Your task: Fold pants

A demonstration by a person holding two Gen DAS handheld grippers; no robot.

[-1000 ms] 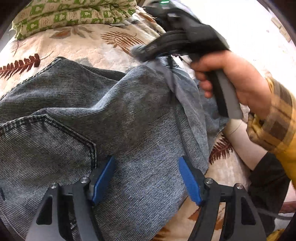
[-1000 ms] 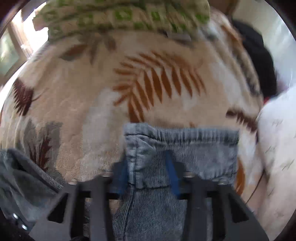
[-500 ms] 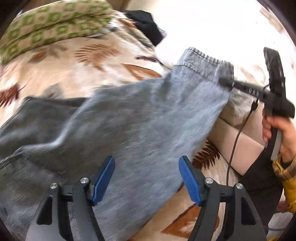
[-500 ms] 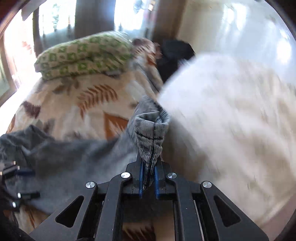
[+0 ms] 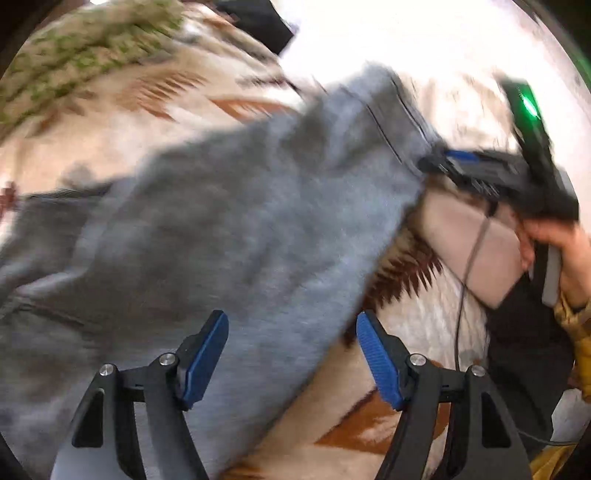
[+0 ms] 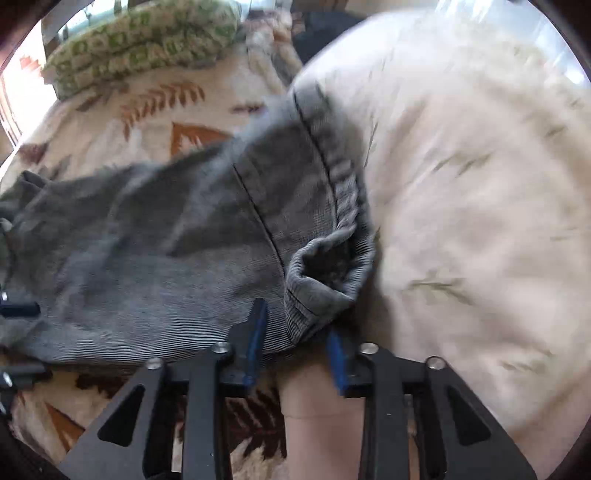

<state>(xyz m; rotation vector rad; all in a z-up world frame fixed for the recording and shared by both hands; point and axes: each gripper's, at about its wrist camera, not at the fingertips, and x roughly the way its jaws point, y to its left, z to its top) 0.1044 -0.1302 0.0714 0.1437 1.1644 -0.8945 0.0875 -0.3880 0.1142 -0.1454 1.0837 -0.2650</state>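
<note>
The grey corduroy pants [image 5: 229, 221] lie stretched across the leaf-print blanket [image 5: 110, 122]. My left gripper [image 5: 291, 354] hovers open over the upper leg, its blue pads wide apart with nothing gripped. My right gripper [image 6: 295, 350] is at the leg's hem [image 6: 332, 266], and its jaws are opening. The hem's corner sits between the pads, which no longer press on it. In the left wrist view the right gripper [image 5: 439, 164] sits at the far hem, held by a hand [image 5: 554, 236] in a yellow plaid sleeve.
A green-patterned pillow [image 6: 147, 40] lies at the back. A white duvet [image 6: 461, 184] fills the right side, right against the hem. A black garment [image 5: 255, 18] lies behind. The person's bare leg [image 6: 321, 424] is under the right gripper, and a cable [image 5: 461, 295] hangs near it.
The right gripper carried the hem to the right, up to the white duvet, drawing the leg out flat, then parted its jaws. The left gripper shifted slightly and stayed open.
</note>
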